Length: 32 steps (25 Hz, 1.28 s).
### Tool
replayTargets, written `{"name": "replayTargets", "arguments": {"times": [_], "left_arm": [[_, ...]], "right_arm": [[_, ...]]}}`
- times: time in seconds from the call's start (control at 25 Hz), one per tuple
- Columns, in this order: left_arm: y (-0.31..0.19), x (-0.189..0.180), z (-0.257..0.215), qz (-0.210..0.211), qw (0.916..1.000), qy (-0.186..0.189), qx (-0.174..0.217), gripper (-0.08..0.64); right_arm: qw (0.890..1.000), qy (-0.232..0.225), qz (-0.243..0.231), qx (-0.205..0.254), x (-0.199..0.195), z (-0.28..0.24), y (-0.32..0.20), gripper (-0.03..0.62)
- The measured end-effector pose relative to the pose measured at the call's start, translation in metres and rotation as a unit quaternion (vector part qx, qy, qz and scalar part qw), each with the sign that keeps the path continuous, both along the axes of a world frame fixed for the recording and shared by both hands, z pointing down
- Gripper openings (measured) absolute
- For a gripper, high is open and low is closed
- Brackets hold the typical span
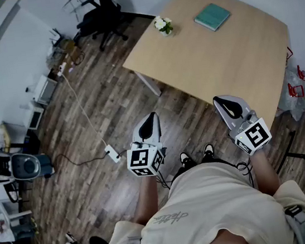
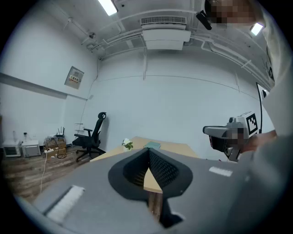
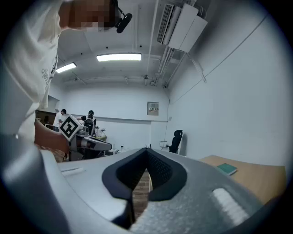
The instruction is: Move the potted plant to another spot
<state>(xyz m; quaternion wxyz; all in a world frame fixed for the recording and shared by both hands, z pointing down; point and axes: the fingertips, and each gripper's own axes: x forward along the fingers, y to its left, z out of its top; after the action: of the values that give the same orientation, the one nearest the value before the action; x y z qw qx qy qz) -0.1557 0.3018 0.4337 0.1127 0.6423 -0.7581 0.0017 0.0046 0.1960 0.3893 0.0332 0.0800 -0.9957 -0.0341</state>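
Nearest, at the bottom of the head view, a person in a cream shirt stands on the brown wood-plank floor. At lower centre the left grey-and-black tongs are closed with nothing between them. Just to the right, the right grey-and-black tongs are likewise closed and empty. A white power strip lies on the floor to their left. Farther off, at upper right, stands the pale wooden table. The small white-flowered potted plant sits near its upper-left edge, well apart from both tongs, with a flat teal book to its right. A black office chair stands at the top.
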Motion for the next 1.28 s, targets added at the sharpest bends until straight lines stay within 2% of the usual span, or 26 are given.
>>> {"name": "replayTargets", "arguments": {"times": [0.12, 0.32, 0.52, 0.56, 0.6, 0.64, 0.68, 1.08, 1.28], "left_arm": [[-0.001, 0.002, -0.001, 0.0, 1.0, -0.002, 0.001, 0.017], [0.001, 0.003, -0.001, 0.0, 1.0, -0.005, 0.0, 0.017], [0.009, -0.002, -0.002, -0.007, 1.0, -0.005, 0.001, 0.018], [0.01, -0.003, -0.001, -0.012, 0.9999, -0.009, -0.001, 0.065], [0.01, -0.005, 0.0, -0.018, 0.9997, -0.015, -0.006, 0.199], [0.01, -0.006, 0.001, -0.024, 0.9993, -0.024, -0.013, 0.38], [0.011, -0.006, 0.002, -0.027, 0.999, -0.031, -0.018, 0.417], [0.017, -0.021, 0.005, -0.019, 0.9993, -0.032, -0.01, 0.399], [0.021, -0.045, 0.008, -0.021, 0.9994, -0.027, -0.011, 0.385]], "right_arm": [[1.0, -0.013, 0.001, -0.016, 0.002, 0.0, -0.002, 0.002], [0.999, -0.027, 0.012, -0.016, 0.005, -0.001, -0.003, 0.002], [1.0, -0.018, 0.006, -0.016, -0.001, 0.0, 0.005, 0.002], [1.0, -0.015, 0.005, -0.017, -0.002, 0.001, 0.006, 0.002], [1.0, -0.013, 0.004, -0.019, -0.002, 0.002, 0.007, 0.002], [1.0, -0.012, 0.003, -0.021, -0.002, 0.003, 0.008, 0.002], [1.0, -0.012, 0.004, -0.024, -0.001, 0.004, 0.008, 0.003], [1.0, -0.009, 0.008, -0.027, -0.017, 0.003, 0.013, 0.002], [0.999, -0.002, 0.015, -0.03, -0.036, 0.006, 0.014, 0.002]]}}
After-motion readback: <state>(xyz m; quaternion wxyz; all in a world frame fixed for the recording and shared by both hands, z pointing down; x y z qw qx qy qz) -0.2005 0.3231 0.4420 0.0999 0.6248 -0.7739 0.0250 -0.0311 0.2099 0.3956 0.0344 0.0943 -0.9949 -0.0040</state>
